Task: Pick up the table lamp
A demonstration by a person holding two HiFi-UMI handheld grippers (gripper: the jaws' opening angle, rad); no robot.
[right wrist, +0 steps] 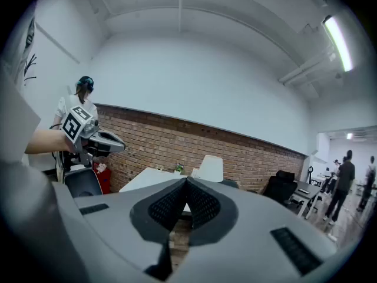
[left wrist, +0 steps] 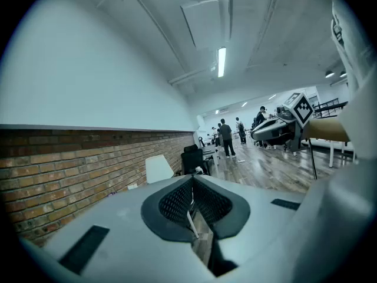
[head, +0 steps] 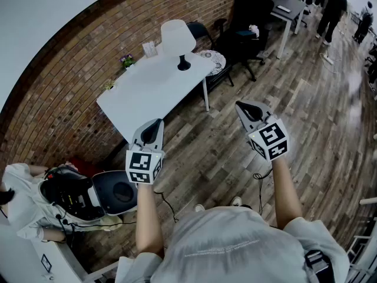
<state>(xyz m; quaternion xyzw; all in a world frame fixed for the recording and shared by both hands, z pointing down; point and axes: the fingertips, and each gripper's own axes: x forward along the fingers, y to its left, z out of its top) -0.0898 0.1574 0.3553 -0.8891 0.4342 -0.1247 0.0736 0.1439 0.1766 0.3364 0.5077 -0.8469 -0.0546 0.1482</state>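
The table lamp has a white shade and a black foot. It stands at the far end of a white table against the brick wall. My left gripper and right gripper hover over the wooden floor, well short of the table, both pointing toward it. Both are shut with nothing between the jaws. In the left gripper view the lamp shade shows just above the shut left gripper. The lamp shade also rises behind the right gripper in the right gripper view.
A small plant and a pale box sit at the table's wall side. A patterned round seat and a black office chair stand beyond the table. A person sits at lower left beside a dark chair. People stand far right.
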